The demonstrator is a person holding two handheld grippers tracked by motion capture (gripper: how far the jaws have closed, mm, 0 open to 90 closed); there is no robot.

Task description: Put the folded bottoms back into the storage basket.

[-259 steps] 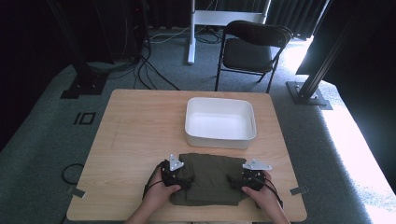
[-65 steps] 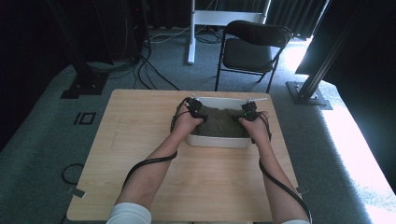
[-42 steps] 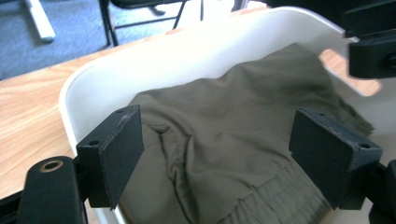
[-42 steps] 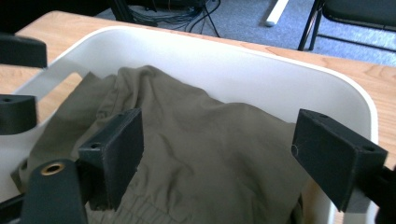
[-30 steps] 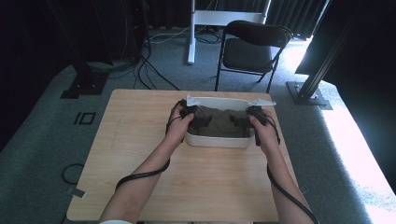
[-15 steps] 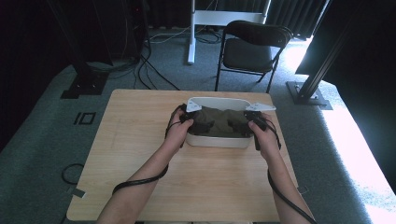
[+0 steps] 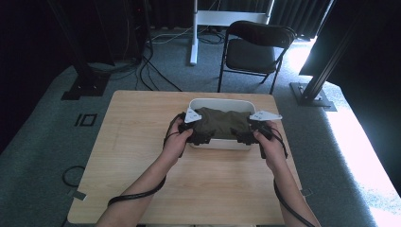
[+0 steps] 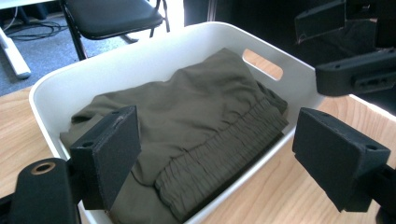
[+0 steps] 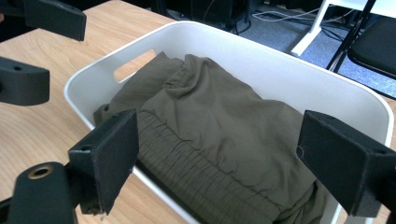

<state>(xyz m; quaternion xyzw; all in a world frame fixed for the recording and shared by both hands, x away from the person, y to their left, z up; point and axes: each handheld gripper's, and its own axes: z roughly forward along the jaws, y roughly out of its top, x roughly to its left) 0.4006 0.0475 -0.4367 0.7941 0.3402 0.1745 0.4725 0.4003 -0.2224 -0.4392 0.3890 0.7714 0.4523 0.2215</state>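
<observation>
In the high view, the hands and grey plates hide both sets of jaws, so their spread cannot be read here. The left gripper (image 7: 195, 132) and right gripper (image 7: 249, 134) sit at the near corners of the white bin (image 7: 222, 102), forearms reaching in from the near edge of the wooden table (image 7: 132, 156). The olive-green garment (image 7: 221, 124) lies folded inside the bin. A black folding chair (image 7: 255, 47) stands beyond the table.

In the left gripper view, the left gripper (image 8: 224, 161) has its jaws spread wide and holds nothing; the garment (image 8: 196, 121) lies in the bin (image 8: 140, 60) just ahead of them, its elastic waistband at the near wall. The right gripper (image 8: 355, 70) is cut off at the upper right.

In the right gripper view, the right gripper (image 9: 219, 161) is likewise wide open and empty, the garment (image 9: 210, 121) just ahead between the jaws' lines, in the bin (image 9: 261, 56). The left gripper (image 9: 28, 56) is partly cropped at the upper left.
</observation>
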